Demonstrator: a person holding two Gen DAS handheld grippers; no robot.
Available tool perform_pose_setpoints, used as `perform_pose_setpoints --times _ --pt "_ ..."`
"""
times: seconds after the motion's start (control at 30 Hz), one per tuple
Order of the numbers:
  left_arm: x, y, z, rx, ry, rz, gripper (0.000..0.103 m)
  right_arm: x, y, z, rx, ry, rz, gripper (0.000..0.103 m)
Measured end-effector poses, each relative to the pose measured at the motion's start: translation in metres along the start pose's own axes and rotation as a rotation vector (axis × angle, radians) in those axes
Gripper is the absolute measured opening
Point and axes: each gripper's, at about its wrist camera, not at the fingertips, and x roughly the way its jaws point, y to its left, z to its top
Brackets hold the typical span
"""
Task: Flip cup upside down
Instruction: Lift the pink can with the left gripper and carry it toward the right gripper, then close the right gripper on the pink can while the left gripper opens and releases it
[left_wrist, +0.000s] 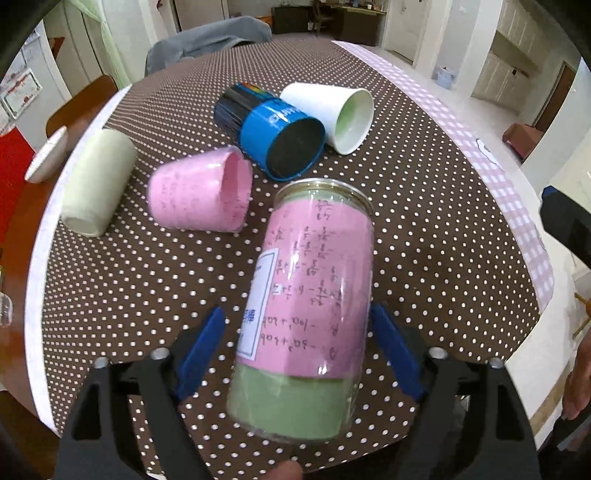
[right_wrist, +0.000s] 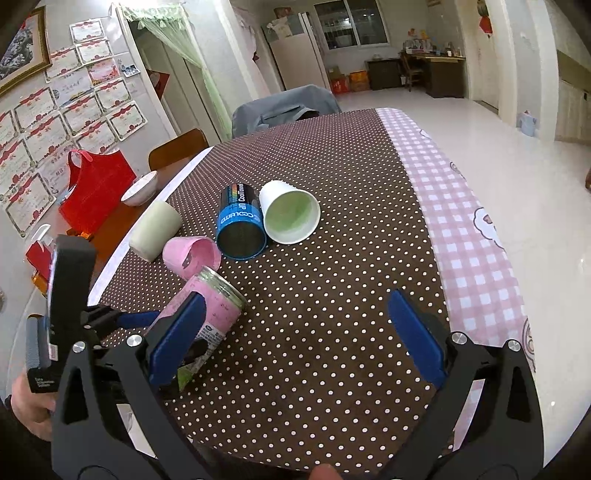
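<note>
A clear jar (left_wrist: 314, 295) with pink and green paper inside lies between the blue fingers of my left gripper (left_wrist: 301, 328), tilted, its mouth pointing away. The right finger touches it; the left finger stands apart. The jar also shows in the right wrist view (right_wrist: 218, 310), lifted at an angle. My right gripper (right_wrist: 295, 325) is open and empty above the dotted tablecloth (right_wrist: 332, 258).
Several cups lie on their sides: a pink cup (left_wrist: 199, 195), a pale green cup (left_wrist: 98, 181), a blue and black canister (left_wrist: 273, 133) and a white cup (left_wrist: 332, 114). A white bowl (right_wrist: 140, 190) and a red bag (right_wrist: 96, 188) sit at the left table edge.
</note>
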Motion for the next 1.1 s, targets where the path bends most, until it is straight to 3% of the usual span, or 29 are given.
perform_pose_setpoints --times 0.33,1.1 --pt "-0.032 0.015 -0.012 0.003 -0.059 0.033 0.088 0.005 0.016 0.006 -0.020 0.006 0.008 0.097" --pt "-0.106 0.071 -0.026 -0.132 -0.275 0.108 0.089 0.020 0.066 0.021 -0.094 0.043 0.009 0.097"
